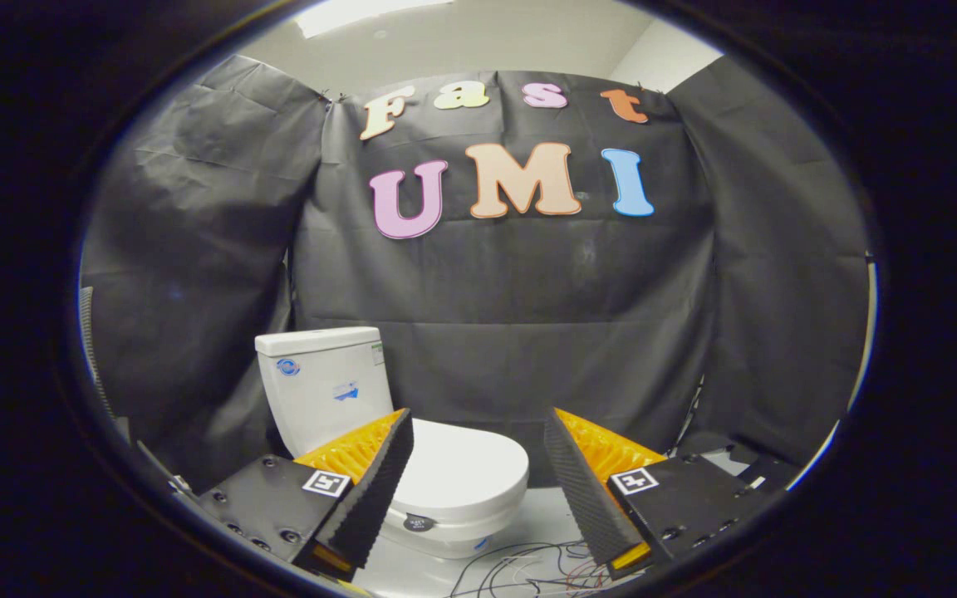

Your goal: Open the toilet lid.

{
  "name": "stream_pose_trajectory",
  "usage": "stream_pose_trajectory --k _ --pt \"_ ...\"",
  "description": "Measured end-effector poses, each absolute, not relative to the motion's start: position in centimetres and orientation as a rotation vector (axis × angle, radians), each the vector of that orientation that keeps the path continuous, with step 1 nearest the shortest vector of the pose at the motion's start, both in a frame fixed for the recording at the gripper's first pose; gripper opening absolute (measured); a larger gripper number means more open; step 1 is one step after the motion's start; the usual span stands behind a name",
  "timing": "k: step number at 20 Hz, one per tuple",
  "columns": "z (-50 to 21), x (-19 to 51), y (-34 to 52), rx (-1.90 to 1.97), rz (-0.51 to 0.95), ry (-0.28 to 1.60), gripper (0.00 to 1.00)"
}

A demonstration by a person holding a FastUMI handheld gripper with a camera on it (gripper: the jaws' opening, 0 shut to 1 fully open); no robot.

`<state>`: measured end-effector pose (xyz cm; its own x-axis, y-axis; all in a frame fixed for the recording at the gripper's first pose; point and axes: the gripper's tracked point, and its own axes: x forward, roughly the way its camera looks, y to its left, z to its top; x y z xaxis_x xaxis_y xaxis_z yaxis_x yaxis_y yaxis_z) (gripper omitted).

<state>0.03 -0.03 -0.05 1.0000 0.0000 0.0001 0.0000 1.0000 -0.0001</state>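
A white toilet stands ahead of me on the floor, against the black cloth wall. Its lid [466, 473] lies flat and shut over the bowl, and the tank [325, 386] rises behind it at the left. My gripper [478, 428] is open, with a wide gap and nothing between its fingers. The left finger [375, 490] overlaps the lid's near left side in the picture; the lid's front edge shows in the gap, closer to the left finger. The right finger [582, 490] stands apart to the right of the bowl.
Loose thin cables [528, 565] lie on the pale floor just below the toilet's front. Black cloth walls close the booth behind and on both sides. A dark piece of equipment [736, 461] sits low at the right behind the right finger.
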Motion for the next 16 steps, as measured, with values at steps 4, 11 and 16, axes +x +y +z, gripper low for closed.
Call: stream_pose_trajectory --k 4,11,16 --pt "-0.05 0.04 -0.04 0.0 0.0 0.0 0.98" --pt "-0.11 0.05 -0.08 0.001 -0.001 -0.001 0.98" --pt "-0.14 0.11 0.12 0.001 -0.002 -0.001 0.98"
